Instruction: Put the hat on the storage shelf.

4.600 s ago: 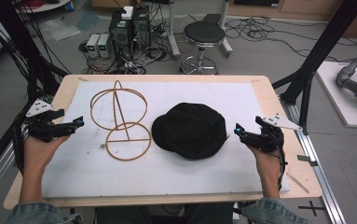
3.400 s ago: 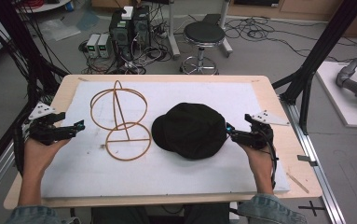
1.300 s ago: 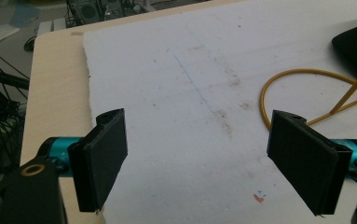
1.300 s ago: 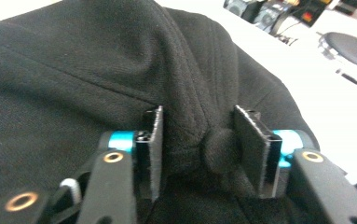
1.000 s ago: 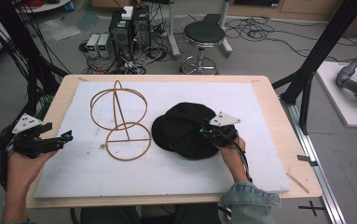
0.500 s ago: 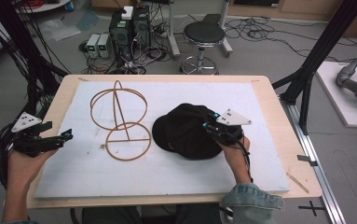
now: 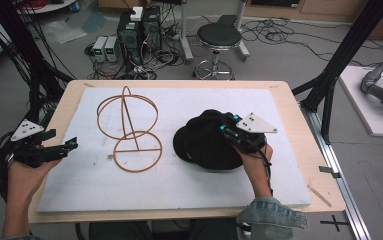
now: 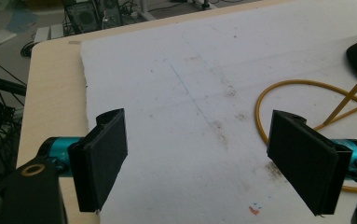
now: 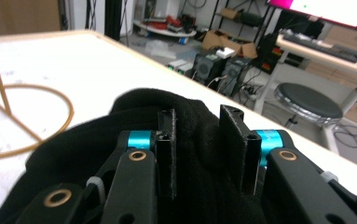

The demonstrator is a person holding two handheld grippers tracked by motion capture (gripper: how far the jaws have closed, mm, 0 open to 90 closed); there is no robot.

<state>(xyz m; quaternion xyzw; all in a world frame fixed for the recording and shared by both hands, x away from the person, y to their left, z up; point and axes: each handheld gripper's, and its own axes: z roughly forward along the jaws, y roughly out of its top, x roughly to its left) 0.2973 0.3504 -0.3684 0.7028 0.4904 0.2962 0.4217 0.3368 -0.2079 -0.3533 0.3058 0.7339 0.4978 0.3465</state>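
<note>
The right gripper pinches a fold of the soft black fabric hat, which lies on the white foam board beside the orange wire hat stand. The left gripper hovers at the board's left edge, its 2 jaws spread wide.

Even, soft indoor light, faint shadows, no glare; all views slightly soft and grainy.

No readable text

We find no legible words, labels, brands or numbers anywhere; the bright screen at one o'clock in the right gripper view is too cropped to read.
</note>
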